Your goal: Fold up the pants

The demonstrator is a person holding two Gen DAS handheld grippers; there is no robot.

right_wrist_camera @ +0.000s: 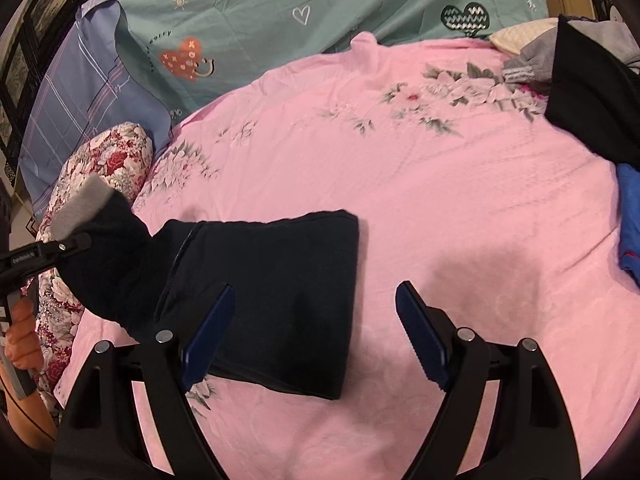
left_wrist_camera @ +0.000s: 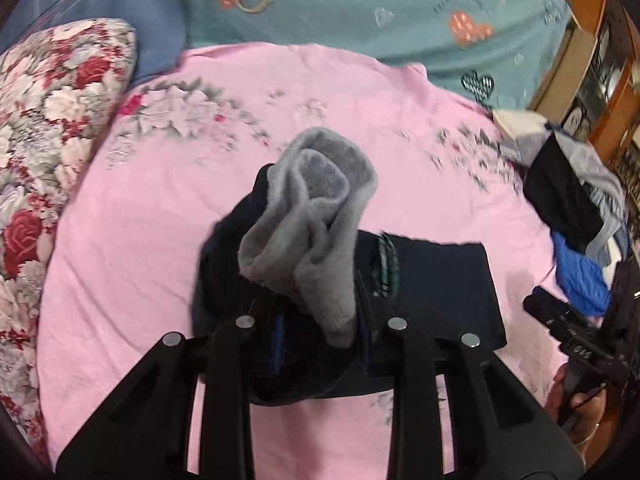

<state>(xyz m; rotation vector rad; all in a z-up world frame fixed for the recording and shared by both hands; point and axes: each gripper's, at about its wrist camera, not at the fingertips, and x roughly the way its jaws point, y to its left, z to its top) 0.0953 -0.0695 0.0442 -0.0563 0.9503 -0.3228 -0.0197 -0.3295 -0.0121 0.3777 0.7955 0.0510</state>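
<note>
Dark navy pants point(right_wrist_camera: 280, 280) with a grey fleece lining point(left_wrist_camera: 312, 216) lie partly folded on the pink floral blanket point(right_wrist_camera: 440, 184). My left gripper point(left_wrist_camera: 320, 320) is shut on one end of the pants and lifts it, the grey lining bulging out between its fingers. It also shows at the left of the right wrist view point(right_wrist_camera: 68, 246), holding the raised end. My right gripper point(right_wrist_camera: 316, 320) is open and empty, hovering over the folded part's right edge; it shows at the right of the left wrist view point(left_wrist_camera: 560, 320).
A pile of clothes point(left_wrist_camera: 572, 200) in black, grey and blue sits at the blanket's right edge. A red floral pillow point(left_wrist_camera: 48, 140) lies to the left. A teal heart-print sheet point(right_wrist_camera: 280, 12) lies behind.
</note>
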